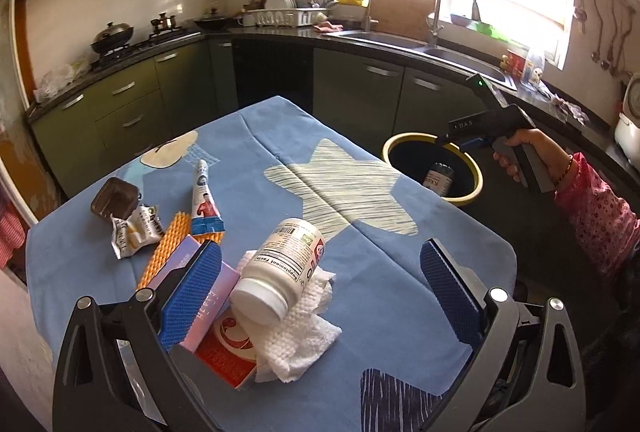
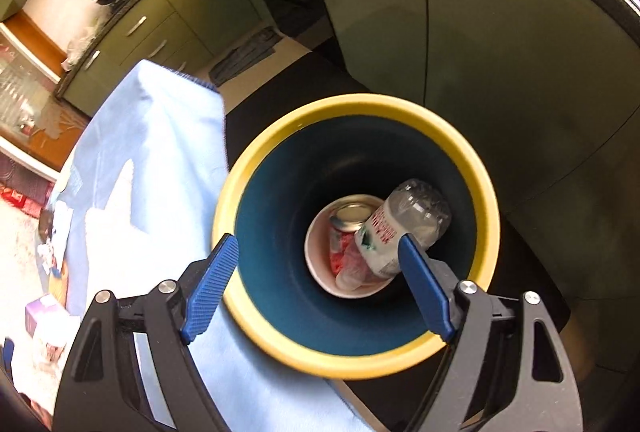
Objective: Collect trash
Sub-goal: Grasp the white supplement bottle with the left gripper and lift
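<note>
Yellow-rimmed bin point(image 2: 352, 356): bottle point(image 2: 404, 228), can point(image 2: 350, 217) inside | both grippers' fingers spread, empty

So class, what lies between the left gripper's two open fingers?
In the left wrist view, the left gripper frames a white pill bottle lying on crumpled paper towel.

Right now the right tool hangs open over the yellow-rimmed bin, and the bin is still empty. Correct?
Not quite. The right tool does hang open over the yellow-rimmed bin, but the bin is not empty: the right wrist view shows a clear plastic bottle and a can lying at the bottom in a white cup.
</note>
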`<state>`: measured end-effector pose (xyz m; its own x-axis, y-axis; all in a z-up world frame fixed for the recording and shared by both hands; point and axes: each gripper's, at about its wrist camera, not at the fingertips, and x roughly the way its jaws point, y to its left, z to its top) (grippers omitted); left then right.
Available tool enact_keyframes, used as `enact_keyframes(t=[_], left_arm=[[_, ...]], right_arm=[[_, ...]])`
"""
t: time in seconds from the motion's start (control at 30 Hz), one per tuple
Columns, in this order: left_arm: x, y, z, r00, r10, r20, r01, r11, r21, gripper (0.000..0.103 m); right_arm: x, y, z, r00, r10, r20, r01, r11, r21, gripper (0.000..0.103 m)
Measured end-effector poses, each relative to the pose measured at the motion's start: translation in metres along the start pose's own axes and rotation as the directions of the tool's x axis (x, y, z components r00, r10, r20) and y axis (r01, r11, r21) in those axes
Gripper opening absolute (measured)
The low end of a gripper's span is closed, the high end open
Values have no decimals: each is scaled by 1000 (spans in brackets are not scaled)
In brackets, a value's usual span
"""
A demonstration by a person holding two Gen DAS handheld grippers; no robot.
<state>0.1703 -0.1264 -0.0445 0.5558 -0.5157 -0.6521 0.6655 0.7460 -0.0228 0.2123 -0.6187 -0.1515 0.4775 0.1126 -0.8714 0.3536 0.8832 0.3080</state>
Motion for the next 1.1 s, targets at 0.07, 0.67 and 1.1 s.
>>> enact_keyframes(t=[0.07,0.67,1.1], left_arm=[[11,3,7,999,-17,-33,17,1000,15,98],[95,25,19,948,-92,-306,108,993,38,74],[96,24,20,943,-69,-325,92,994,57,50]], right_arm=[[-4,0,-7,1000,17,-2,-17,1000,-10,78],[-29,16,-35,989,148,15,-147,987,-61,79],[-24,20,-39,987,161,-3,-161,984,-78,79]])
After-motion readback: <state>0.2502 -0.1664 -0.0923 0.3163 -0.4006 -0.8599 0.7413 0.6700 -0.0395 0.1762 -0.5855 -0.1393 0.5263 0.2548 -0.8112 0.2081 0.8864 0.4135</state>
